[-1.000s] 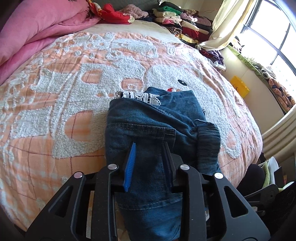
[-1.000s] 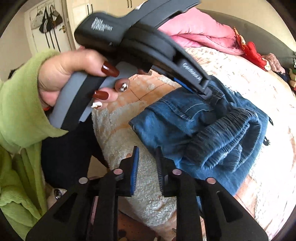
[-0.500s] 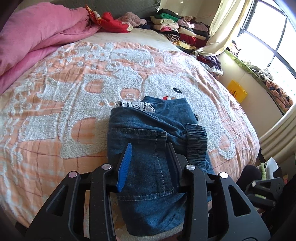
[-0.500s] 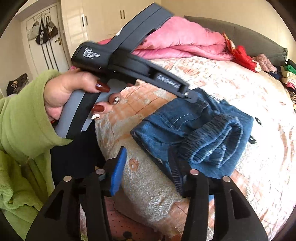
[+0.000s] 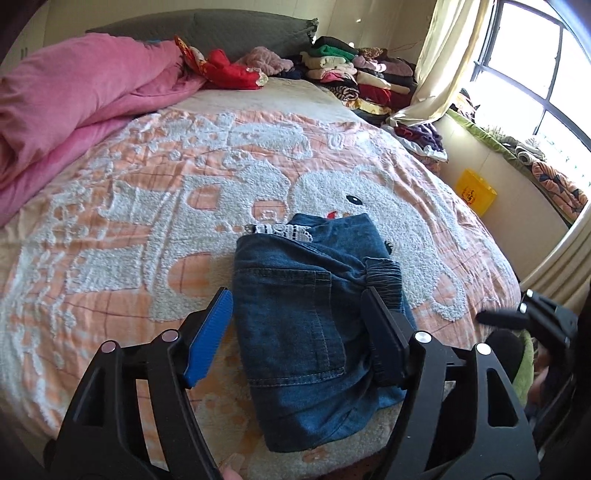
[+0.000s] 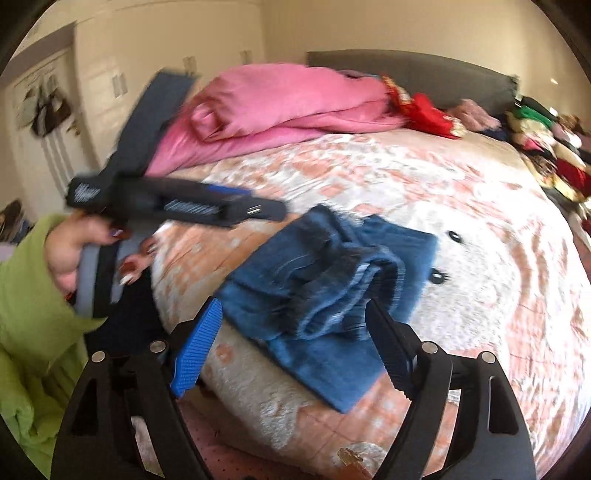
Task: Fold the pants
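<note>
Room: one bedroom with cream walls, one arched, dark-framed window (image 5: pixel 532 85) on the right side with one pale curtain (image 5: pixel 439 62) drawn beside it, and a run of white cupboard doors (image 6: pixel 110 85) on the far side in the right wrist view. Bed: one, with one grey padded headboard (image 5: pixel 229 35) and one peach-and-white textured bedspread (image 5: pixel 147 206) bearing a cartoon animal figure; this is the working surface. Bedding: one pink quilt (image 5: pixel 62 107), bunched along the bedspread's left side toward the headboard. Clothing stock: one stack of folded garments (image 5: pixel 354 77) at the bed's far right corner, individual pieces too many and too small to count; one red garment (image 5: pixel 229 70) lying loose near the headboard. Pants (image 5: pixel 306 317): one pair, blue denim, folded into a compact bundle, lying on the bedspread near its front edge, back pocket uppermost and ribbed elastic waistband on the right. Sundries: one yellow box (image 5: pixel 474 192) on the floor below the window. Tools: two. Left gripper (image 5: pixel 299 328), jaws opening, standing apart above the pants, nothing clamped. Right gripper (image 6: pixel 295 343), jaws opening, wide apart over the bundle's near edge, nothing clamped. One hand (image 6: pixel 74 254) with a green sleeve (image 6: pixel 29 302) holds the left tool.
</note>
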The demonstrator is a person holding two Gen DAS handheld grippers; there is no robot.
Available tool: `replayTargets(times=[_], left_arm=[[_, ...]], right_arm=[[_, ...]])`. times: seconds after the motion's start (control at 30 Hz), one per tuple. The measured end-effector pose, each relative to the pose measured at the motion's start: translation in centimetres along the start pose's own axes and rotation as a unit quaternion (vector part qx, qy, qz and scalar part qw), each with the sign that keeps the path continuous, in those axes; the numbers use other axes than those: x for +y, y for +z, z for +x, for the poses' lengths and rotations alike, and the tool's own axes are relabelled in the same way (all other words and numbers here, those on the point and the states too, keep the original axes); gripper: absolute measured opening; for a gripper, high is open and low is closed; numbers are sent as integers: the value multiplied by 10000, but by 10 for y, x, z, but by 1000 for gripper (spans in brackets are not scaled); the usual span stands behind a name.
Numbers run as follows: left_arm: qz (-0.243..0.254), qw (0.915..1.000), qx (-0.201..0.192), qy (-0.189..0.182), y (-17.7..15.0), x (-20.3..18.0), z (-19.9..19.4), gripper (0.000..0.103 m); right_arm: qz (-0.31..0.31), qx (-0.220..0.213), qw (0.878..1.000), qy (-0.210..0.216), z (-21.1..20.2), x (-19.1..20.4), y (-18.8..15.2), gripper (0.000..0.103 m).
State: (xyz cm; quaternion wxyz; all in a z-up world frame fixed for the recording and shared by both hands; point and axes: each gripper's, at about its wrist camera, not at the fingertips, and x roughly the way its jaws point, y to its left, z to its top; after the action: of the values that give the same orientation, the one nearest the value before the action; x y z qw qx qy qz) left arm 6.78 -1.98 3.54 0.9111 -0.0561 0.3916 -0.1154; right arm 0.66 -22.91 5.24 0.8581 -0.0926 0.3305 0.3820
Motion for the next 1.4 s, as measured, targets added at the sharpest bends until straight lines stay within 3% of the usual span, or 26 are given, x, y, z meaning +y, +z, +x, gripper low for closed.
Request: replayTargets(times=[0.23, 0.43, 0.67, 0.83, 1.0, 1.07, 1.23, 1.4], left_arm=[[-69, 9999, 123, 93, -5, 9, 13, 66], [-133, 9994, 307, 129, -11, 15, 32, 66], [-202, 9982, 536, 156, -19, 23, 58, 66], [-354, 9974, 622, 38, -22, 29, 74, 66], [-463, 9967, 630, -202, -22, 29, 81, 43], [-452, 9968, 617, -235, -20, 27, 80, 33], [-482, 9972, 528, -242, -11, 27, 73, 19], [-406, 9988, 212, -195, 8, 24, 55, 18]], right_arm=[[870, 106, 9947, -545, 15, -49, 3, 79], [1454, 542, 9851, -748, 52, -82, -4, 79], [1838, 1044, 9769, -328, 98, -95, -20, 74], [1851, 998, 9775, -187, 105, -97, -21, 72], [1714, 918, 9809, 52, 109, -96, -18, 51], [1735, 880, 9804, 305, 111, -96, -16, 30], [1540, 658, 9853, 348, 103, -84, 0, 22], [1260, 363, 9910, 273, 92, -75, 26, 22]])
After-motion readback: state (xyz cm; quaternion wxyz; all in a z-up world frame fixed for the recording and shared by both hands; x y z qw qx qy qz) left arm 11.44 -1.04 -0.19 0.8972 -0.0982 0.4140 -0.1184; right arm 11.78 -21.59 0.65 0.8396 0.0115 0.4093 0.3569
